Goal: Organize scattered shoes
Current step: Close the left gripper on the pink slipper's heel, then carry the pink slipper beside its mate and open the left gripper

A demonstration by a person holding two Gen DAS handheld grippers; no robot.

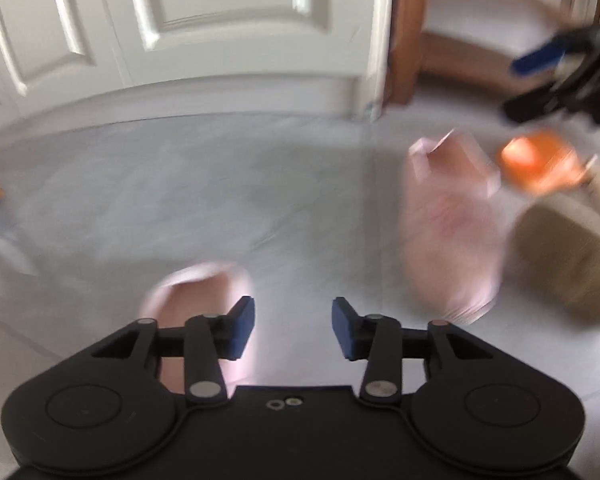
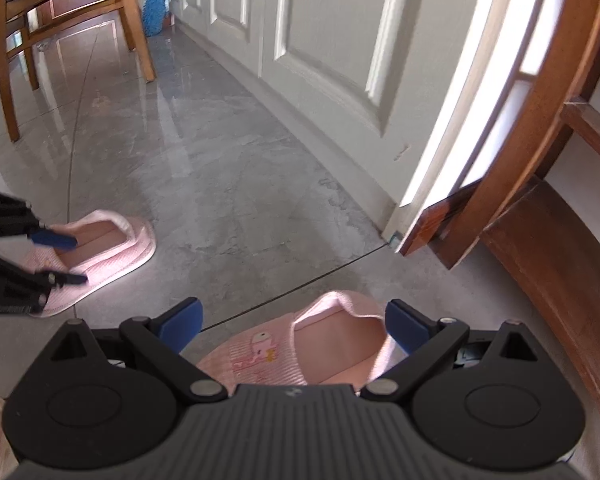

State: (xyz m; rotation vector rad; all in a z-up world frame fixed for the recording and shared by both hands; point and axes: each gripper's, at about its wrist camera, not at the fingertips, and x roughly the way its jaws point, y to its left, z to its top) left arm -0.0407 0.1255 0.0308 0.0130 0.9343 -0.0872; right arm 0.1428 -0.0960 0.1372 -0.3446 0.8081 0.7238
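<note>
Left tongs (image 1: 293, 328): fingers apart, nothing between them, held low over the grey tile floor (image 1: 180, 184). Left view heavily motion-blurred. One pink slipper (image 1: 198, 292) lies just under the left finger, partly hidden by it.

Right tongs (image 2: 294, 326): fingers spread wide, straddling the second pink slipper (image 2: 300, 348) at its opening; contact with the fabric cannot be told. This slipper lies near the wooden door frame (image 2: 500, 184), embroidered toe towards the camera.

Both slippers rest on the floor, well apart, in front of the white panelled doors (image 2: 320, 40). Wooden chair (image 2: 60, 20) stands far left.
</note>
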